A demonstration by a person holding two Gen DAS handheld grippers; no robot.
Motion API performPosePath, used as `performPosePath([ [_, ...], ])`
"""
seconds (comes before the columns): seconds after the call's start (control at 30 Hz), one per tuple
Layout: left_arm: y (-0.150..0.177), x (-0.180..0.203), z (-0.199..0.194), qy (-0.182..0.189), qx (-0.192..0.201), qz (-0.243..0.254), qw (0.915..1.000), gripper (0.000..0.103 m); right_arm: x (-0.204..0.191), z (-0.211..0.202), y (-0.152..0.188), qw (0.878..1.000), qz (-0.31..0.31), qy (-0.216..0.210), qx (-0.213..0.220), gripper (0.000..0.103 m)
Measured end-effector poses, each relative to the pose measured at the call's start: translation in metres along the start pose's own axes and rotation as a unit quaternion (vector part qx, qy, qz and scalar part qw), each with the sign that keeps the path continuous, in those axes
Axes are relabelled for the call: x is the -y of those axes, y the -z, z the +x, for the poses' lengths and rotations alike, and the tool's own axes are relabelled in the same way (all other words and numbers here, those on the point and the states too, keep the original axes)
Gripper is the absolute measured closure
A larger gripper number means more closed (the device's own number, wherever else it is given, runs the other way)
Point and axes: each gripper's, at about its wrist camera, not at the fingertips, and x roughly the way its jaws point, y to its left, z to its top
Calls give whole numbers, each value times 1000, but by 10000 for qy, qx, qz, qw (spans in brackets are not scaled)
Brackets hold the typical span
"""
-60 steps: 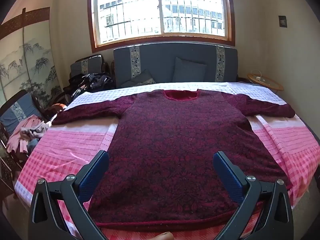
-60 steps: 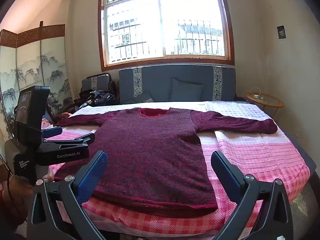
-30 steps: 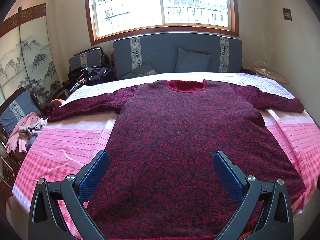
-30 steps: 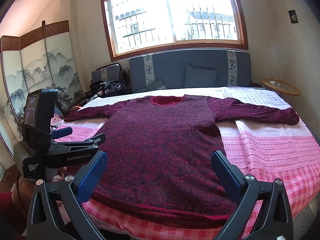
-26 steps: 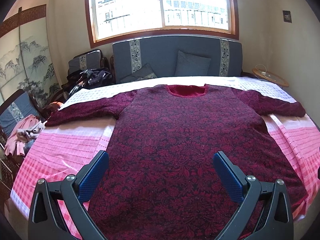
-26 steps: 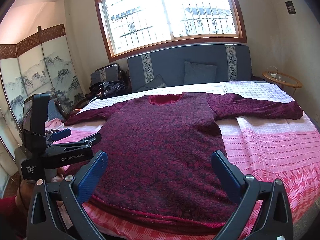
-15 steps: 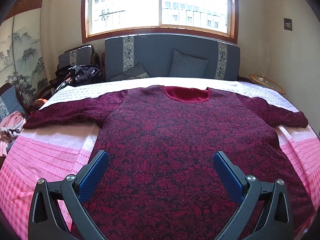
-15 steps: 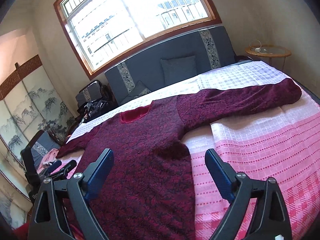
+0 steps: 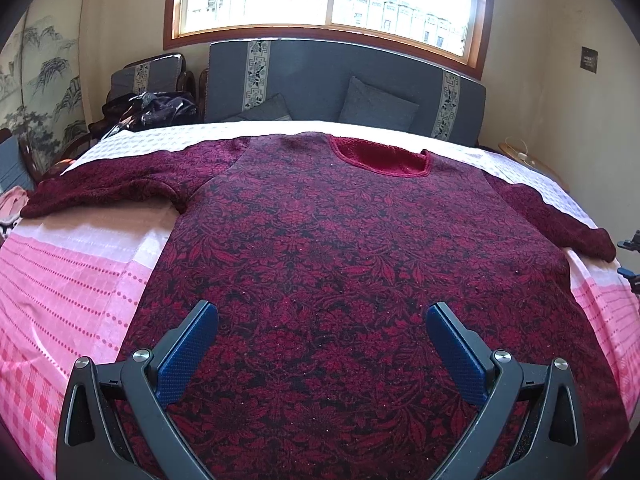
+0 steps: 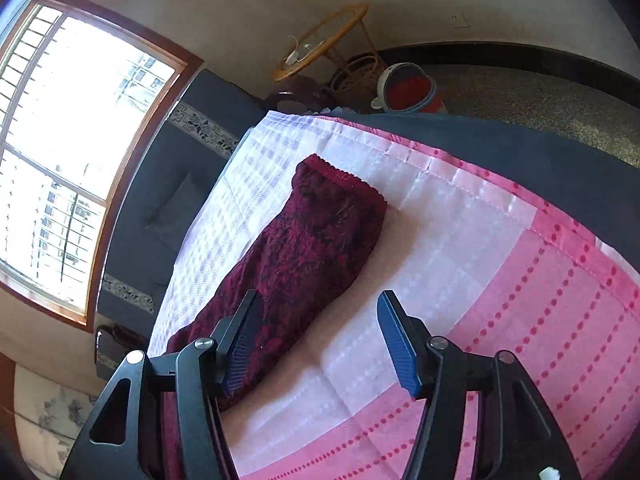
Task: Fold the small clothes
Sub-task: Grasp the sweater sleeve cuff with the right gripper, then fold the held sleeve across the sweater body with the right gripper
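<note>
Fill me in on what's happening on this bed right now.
A person with a handheld gripper in each hand is about to fold a dark red patterned sweater spread flat on a pink and white bedspread. The left gripper hovers open over the sweater's lower body. The right gripper, tilted sideways, is at the sweater's right sleeve, its jaws closing but not yet pinching the fabric. No fold is made yet.

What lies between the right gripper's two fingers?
In the right wrist view, the right gripper, jaws closing, spans the maroon sweater's sleeve edge and bare bedsheet.
</note>
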Motion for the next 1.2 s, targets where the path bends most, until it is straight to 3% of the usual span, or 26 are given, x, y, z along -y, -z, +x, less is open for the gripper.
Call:
performPosePath([
  [0.37,1,2,4,-110,-126,4,9999,0,3,28,-31,9994,279,-194,97,50],
  [0.4,1,2,4,-115,-124,-4,9999,0,3,32,-34,9995,283,-89,44,66],
  [0.43,1,1,4,-115,-126,-11,9999,0,3,37,-35,9996,266,72,-82,90],
  [0.53,1,0,4,-110,-115,-58,9999,0,-2,32,-35,9995,284,82,-75,92],
  [0.63,1,-4,2,-63,-80,-138,9999,0,-37,11,-22,9996,-34,-256,131,92],
  [0.77,1,-8,-1,2,-4,-299,9996,0,-120,-5,16,9928,-643,-1010,-12,92],
  [0.93,1,-19,-9,69,174,-617,9979,0,-238,9,95,9745,-1264,-1770,-544,92],
  [1.07,2,-30,-13,-29,310,-917,9953,0,-310,48,172,9592,-1652,-2017,-1089,92],
  [1.2,2,-49,-13,-89,331,-1396,9896,0,-356,95,251,9451,-1805,-2099,-1734,92],
])
